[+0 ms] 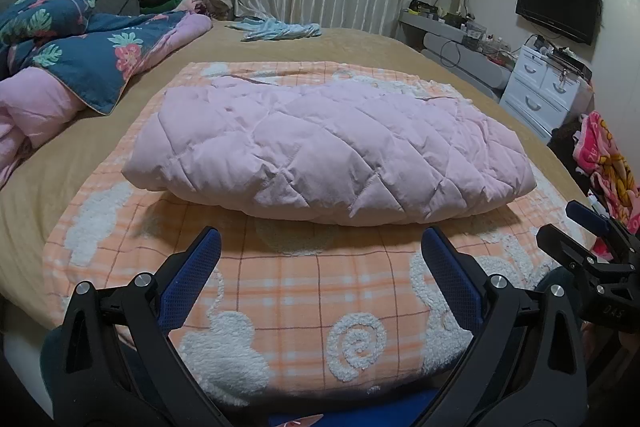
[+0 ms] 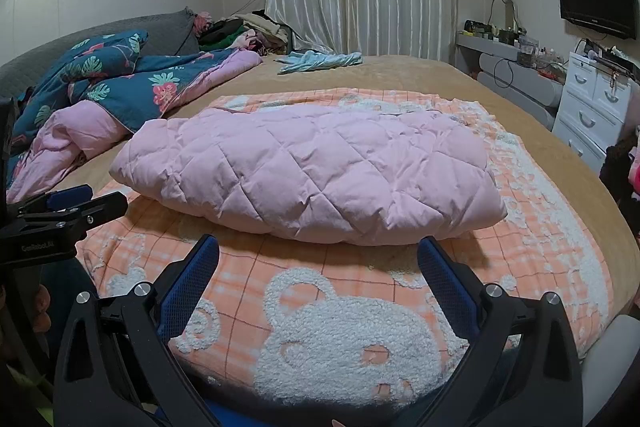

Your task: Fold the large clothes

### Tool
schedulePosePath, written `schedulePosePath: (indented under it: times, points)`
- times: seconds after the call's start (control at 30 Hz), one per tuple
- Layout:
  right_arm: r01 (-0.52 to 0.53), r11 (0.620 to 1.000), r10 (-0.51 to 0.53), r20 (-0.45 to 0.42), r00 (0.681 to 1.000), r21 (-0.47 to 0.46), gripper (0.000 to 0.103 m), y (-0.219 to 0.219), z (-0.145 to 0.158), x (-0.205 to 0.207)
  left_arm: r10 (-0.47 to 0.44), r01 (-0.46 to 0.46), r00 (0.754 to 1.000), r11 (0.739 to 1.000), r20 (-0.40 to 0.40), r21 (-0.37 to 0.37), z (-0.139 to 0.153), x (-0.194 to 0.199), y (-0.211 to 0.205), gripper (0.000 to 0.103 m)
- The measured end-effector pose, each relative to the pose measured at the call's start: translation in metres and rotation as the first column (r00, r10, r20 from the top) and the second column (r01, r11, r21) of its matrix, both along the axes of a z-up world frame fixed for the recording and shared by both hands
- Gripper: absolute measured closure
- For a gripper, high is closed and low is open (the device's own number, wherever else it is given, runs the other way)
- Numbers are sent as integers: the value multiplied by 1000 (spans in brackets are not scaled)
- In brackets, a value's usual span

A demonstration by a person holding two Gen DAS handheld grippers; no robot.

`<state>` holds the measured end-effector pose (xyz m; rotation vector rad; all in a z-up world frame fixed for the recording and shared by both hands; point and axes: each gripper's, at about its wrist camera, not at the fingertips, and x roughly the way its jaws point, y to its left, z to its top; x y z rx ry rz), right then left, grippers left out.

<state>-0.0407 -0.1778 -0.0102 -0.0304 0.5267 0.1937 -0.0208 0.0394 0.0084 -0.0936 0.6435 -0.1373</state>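
Observation:
A pink quilted garment [image 1: 328, 151] lies folded into a thick bundle on an orange plaid blanket [image 1: 288, 287] on the bed; it also shows in the right wrist view [image 2: 312, 179]. My left gripper [image 1: 320, 243] is open and empty, just short of the bundle's near edge, above the blanket. My right gripper [image 2: 318, 251] is open and empty, also just in front of the bundle. The right gripper shows at the right edge of the left wrist view [image 1: 592, 251]; the left gripper shows at the left edge of the right wrist view [image 2: 68, 207].
A blue floral duvet [image 1: 80, 43] with pink lining is heaped at the left of the tan bed [image 1: 360, 45]. A light blue cloth [image 1: 280, 29] lies at the far side. White drawers [image 1: 544, 87] and a wall television [image 1: 558, 3] stand at the right.

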Motion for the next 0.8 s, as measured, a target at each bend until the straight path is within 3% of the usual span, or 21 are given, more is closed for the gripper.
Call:
schedulePosePath:
  times: [0.8]
  points:
    - [3,1000,-3,1,1000,4,4,-1,0,0,2,-2,1000,1000,11,6,3,-3,4,9]
